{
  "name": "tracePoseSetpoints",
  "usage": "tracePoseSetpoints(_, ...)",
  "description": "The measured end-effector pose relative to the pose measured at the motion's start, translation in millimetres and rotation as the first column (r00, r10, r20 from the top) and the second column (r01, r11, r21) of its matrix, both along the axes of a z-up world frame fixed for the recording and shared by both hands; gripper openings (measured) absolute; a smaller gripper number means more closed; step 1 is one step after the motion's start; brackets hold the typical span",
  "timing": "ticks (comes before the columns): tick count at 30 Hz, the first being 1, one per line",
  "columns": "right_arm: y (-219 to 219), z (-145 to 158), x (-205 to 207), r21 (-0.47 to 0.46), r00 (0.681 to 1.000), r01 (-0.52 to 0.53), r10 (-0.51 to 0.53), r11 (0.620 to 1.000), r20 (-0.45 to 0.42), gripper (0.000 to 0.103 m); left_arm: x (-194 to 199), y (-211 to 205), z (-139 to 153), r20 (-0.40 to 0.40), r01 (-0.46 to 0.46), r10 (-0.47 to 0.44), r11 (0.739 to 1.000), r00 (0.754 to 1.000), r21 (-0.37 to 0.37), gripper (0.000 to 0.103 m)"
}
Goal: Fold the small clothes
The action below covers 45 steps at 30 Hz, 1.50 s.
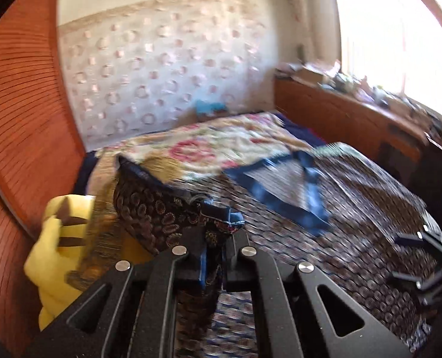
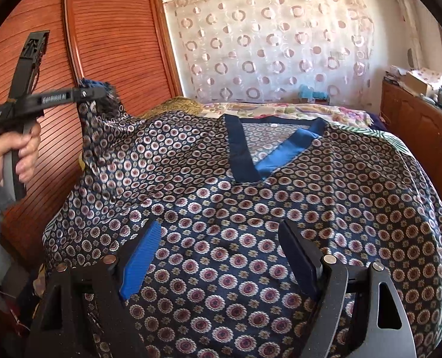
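Patterned V-neck shirt (image 2: 250, 208) lies spread front-up over the bed (image 2: 283, 109), dark blue with round medallions, blue collar band (image 2: 283, 149) pointing toward the camera in the right wrist view. Left gripper (image 2: 94, 92) is raised at the shirt's left side, fingers pressed together on the left sleeve (image 2: 104, 119), pulling it up off the bed into a peak. Left wrist view confirms it: sleeve cuff (image 1: 221, 220) is clamped between the fingers, cloth bunched and hanging below them. Frame is motion-blurred. Left hand (image 2: 24, 152) wraps the gripper handle.

Right gripper (image 2: 221, 259) hovers low over the shirt's lower front, fingers spread wide, nothing between them; blue pad (image 2: 140, 262) on one finger. Cannot tell whether the tips touch the cloth.

Edges: the shirt's right side drapes to the bed's right edge, close to the wooden cabinet (image 2: 415, 128). The left side runs near the slatted wooden door (image 2: 107, 44). Yellow plush toy (image 1: 57, 238) sits just beside the lifted sleeve. Floral blanket (image 2: 295, 110) lies beyond the collar, circle-print curtain (image 2: 265, 44) behind. Open bed surface shows past the collar.
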State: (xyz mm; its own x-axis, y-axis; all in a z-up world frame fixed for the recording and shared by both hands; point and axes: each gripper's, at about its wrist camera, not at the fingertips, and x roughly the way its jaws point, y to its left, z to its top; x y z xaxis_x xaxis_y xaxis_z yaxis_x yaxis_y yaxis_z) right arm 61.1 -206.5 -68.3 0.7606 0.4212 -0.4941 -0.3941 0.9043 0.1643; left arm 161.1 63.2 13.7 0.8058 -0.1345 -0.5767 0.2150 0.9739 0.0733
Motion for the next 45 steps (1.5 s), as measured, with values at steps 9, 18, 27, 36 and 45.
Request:
tracePoseSetpoints(9,-11,1,0,-0.002,0.999,0.03,-0.03,1.0,-0.012,0.082,-29,9,-15,-0.01,0.015,-0.015,1.0,1.0,-0.025,0.052)
tracePoseSetpoints(18,3,12,10,-0.04,1.0,-0.004,0.004,0.999,-0.009,0.082,-55,43,-73,-0.102,-0.055,0.049,0.997,0.994,-0.059,0.077)
tracePoseSetpoints(27,45,33,53,-0.114,0.991,-0.13,0.132,0.985,0.012,0.075,-36,55,-115,-0.193,-0.121,0.119,0.993,0.974,0.001,0.077)
tracePoseSetpoints(36,114,26,146,-0.104,0.968,-0.248,0.241,0.963,-0.073,0.059,-21,63,-131,-0.265,-0.133,0.121,0.991,0.957,-0.029,0.079)
tracePoseSetpoints(45,172,-5,209,-0.092,0.935,-0.303,0.278,0.948,-0.218,0.043,-21,63,-132,-0.26,-0.134,0.121,0.99,0.958,-0.033,0.079)
